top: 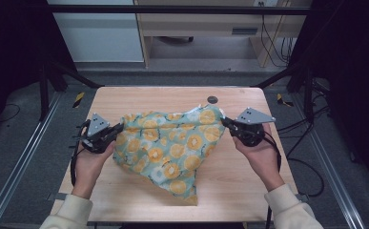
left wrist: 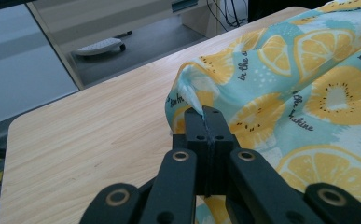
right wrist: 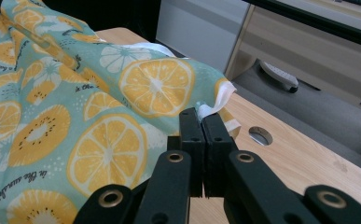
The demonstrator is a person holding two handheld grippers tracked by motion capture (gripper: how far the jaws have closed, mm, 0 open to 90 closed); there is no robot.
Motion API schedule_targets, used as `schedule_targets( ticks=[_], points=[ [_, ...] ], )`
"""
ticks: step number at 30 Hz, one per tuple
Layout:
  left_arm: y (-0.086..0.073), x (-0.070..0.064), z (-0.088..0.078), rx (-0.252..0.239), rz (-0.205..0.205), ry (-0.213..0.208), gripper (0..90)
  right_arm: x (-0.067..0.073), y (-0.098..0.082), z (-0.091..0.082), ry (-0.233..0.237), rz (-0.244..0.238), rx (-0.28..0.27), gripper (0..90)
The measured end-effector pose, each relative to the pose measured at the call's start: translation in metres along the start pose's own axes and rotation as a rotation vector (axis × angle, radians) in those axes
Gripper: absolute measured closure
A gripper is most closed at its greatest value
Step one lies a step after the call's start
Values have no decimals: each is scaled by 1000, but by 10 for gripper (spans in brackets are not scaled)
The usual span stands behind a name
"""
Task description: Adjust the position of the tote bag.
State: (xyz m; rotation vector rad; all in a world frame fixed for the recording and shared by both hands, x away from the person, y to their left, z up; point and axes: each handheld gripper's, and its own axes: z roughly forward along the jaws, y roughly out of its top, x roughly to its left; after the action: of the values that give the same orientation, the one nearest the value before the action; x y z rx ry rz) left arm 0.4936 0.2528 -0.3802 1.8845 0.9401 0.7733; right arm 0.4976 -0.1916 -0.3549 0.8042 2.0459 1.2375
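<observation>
The cloth (top: 172,148) hangs mid frame over the counter (top: 125,191). The left claw (top: 117,130) and right claw (top: 226,123) each pinch 1 edge tight. Pull both apart evenly so it spreads flat, and don't let go.

Grey floor (top: 25,143) surrounds the wooden table (top: 139,98), with pale cabinets (top: 196,21) behind.
</observation>
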Motion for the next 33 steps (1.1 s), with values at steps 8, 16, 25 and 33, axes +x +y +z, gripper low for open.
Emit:
schedule_targets(
  ticks=[8,16,25,33],
  points=[
    [-11,-7,-15,-22,23,-1,900,13,-9,-16,26,-5,-31,893],
    [-21,-12,-22,-20,33,-7,900,26,-26,-27,55,-27,-31,893],
    [-43,-21,-38,-32,54,-23,900,36,-33,-37,81,-25,-54,893],
    [-58,-25,-53,-29,51,-46,900,49,-43,-45,108,-28,-51,893]
  ],
)
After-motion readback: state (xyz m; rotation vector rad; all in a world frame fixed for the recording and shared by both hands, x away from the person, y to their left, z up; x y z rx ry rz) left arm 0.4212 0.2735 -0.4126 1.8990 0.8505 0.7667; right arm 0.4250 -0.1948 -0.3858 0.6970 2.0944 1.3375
